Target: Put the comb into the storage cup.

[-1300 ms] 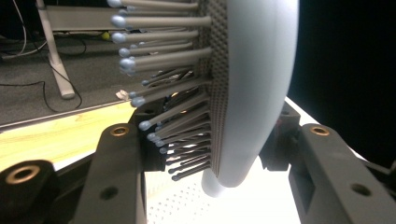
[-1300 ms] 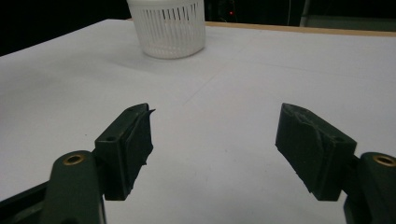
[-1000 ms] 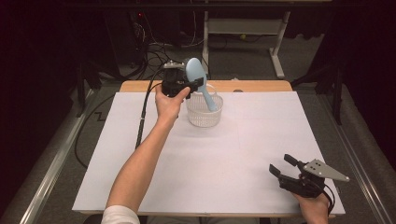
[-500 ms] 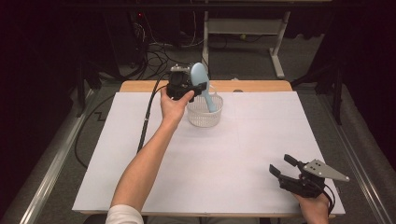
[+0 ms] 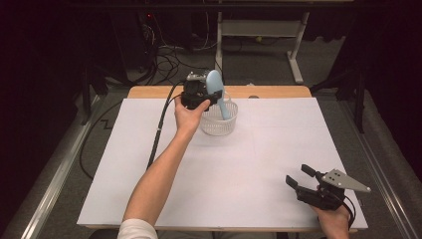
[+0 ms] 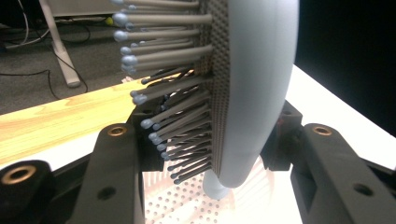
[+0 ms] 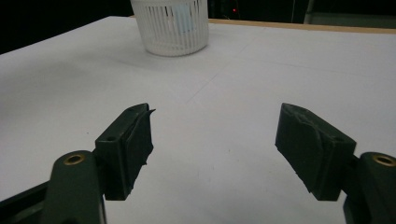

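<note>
Bristles and back of the pale blue hairbrush [image 6: 243,93] are sitting pinched between the left claw [image 5: 201,97] jaws, so that claw is clamping the brush by its head, handle pointing down. In the left claw's own view the handle tip is hanging just over the perforated floor of the white basket [image 5: 218,119]. From the high view the brush is leaning at a slant, handle already inside the basket's rim, head sticking up above it.

Right claw [image 5: 304,180] is resting near the front right corner of the white surface [image 5: 259,164], jaws spread wide with nothing between them, well apart from the basket.

Looks like the step in hand is dropping the brush into the basket. To do it well, the person is probably wanting to let the handle touch the basket floor first, then let go gently, since that basket looks light and a sideways nudge could be tipping it. Keeping the head leaning on the rim should be stopping it from flopping out.
</note>
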The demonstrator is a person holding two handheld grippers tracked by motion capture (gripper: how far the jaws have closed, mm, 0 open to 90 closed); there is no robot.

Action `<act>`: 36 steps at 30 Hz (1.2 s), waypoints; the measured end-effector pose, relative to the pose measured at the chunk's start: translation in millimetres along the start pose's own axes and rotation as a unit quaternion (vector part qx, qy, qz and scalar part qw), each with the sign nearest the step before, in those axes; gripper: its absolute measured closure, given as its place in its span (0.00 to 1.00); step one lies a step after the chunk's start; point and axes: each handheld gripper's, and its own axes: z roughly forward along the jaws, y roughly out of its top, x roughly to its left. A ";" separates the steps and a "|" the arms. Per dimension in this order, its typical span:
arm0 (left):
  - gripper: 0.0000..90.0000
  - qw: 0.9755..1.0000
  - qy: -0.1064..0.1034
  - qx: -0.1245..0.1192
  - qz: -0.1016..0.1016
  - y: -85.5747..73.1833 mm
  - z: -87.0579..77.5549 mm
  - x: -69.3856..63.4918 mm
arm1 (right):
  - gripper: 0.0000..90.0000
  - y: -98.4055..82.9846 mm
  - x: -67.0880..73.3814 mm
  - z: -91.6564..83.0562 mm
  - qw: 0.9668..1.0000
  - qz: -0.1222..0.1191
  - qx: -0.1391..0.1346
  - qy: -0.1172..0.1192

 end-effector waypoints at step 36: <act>0.57 1.000 -0.006 0.003 -0.014 -15.2 8.1 6.7 | 0.32 0.1 -0.3 0.3 1.000 0.000 -0.001 -0.002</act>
